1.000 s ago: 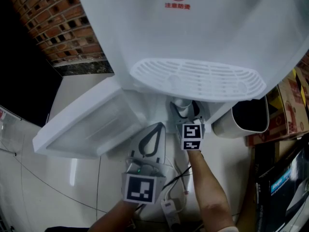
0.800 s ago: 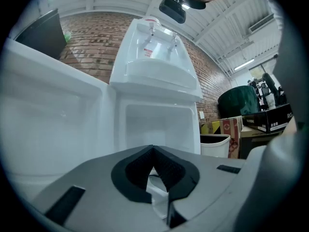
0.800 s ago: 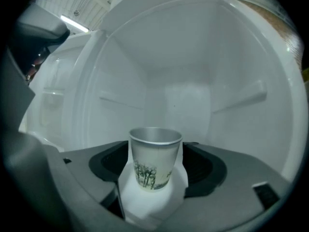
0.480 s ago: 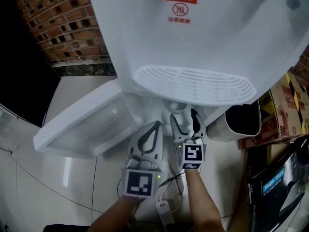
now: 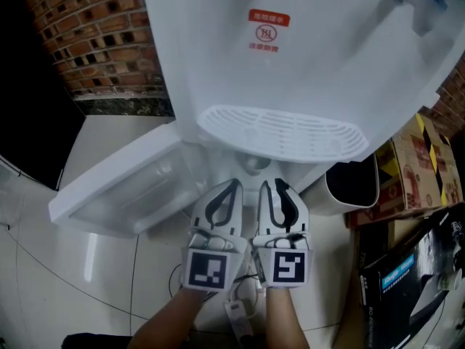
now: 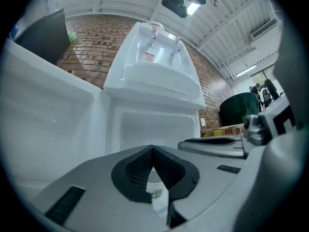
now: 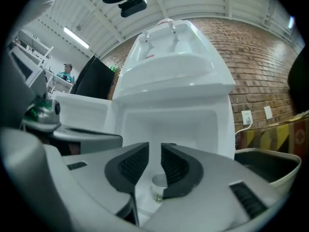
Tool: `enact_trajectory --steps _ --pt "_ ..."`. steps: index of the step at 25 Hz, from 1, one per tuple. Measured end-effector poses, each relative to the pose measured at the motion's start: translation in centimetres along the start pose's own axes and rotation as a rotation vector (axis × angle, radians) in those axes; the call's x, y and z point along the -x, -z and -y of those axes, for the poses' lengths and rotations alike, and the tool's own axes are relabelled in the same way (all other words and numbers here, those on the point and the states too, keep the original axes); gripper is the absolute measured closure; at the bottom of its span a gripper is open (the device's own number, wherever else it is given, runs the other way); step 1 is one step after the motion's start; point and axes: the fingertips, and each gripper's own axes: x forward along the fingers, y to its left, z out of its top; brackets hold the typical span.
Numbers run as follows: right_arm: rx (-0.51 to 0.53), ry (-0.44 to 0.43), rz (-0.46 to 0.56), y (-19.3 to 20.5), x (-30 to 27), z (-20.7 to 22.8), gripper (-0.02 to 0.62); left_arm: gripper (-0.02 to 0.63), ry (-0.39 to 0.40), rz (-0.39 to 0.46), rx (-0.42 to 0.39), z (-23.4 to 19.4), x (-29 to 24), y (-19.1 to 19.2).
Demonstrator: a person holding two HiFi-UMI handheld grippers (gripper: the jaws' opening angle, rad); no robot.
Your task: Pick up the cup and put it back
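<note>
One cup (image 7: 158, 186), white paper w/ a small dark print, is standing upright inside the lower compartment of the dispenser (image 5: 305, 64). It's showing past the tool tips in both gripper views, but only a strip of it is peeking thru each gap. In the head view it's mostly hiding under the drip tray (image 5: 283, 131) and is hard to make out.

Two tools are hovering side by side just outside the compartment, w/ the cup at approx 12 o'clock of them and apart from both. The right tool (image 5: 272, 186) has just been closing its jaws; they're standing a narrow slit apart w/ nothing btwn them, so it's released and empty. The left tool (image 5: 232, 187) is clenched, tips meeting, gripping nothing.

One compartment door (image 5: 123, 187) is hanging open at 9 o'clock. One white bin (image 5: 349, 187) is sitting at 3 o'clock, w/ cardboard boxes (image 5: 429, 158) beyond it, partly cut off by the frame edge. Two taps (image 6: 154, 30) are showing at the dispenser's top. A brick wall (image 5: 80, 27) is running behind.
</note>
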Motion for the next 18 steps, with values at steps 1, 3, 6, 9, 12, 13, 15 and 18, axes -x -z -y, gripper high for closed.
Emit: enact_trajectory --steps 1,3,6,9,12,13,15,18 --pt "0.008 -0.002 0.008 -0.6 0.2 -0.1 0.528 0.606 0.004 0.000 0.001 0.1 0.0 0.0" --pt "0.040 -0.013 0.027 -1.9 0.6 -0.6 0.576 0.606 0.006 0.003 0.009 0.2 0.1 -0.3" --pt "0.062 -0.015 0.039 -3.4 0.7 -0.9 0.585 0.606 0.010 0.024 0.015 0.5 -0.1 -1.1" --pt "0.057 -0.004 0.039 -4.3 1.2 -0.6 0.591 0.606 0.012 0.036 0.024 1.0 0.1 -2.1" --pt "0.052 -0.001 0.014 -4.8 2.0 -0.7 0.591 0.606 0.027 0.033 -0.003 1.5 0.8 -3.2" --pt "0.050 -0.001 0.008 -5.1 2.2 -0.8 0.591 0.606 0.029 0.032 -0.006 1.6 0.9 -3.6" --pt "0.041 0.001 -0.006 -6.0 2.5 -1.0 0.591 0.606 0.032 0.026 -0.016 1.8 1.2 -4.8" --pt "0.041 -0.001 -0.023 -8.5 3.2 -1.0 0.591 0.606 0.034 0.026 -0.041 2.2 1.1 -7.5"
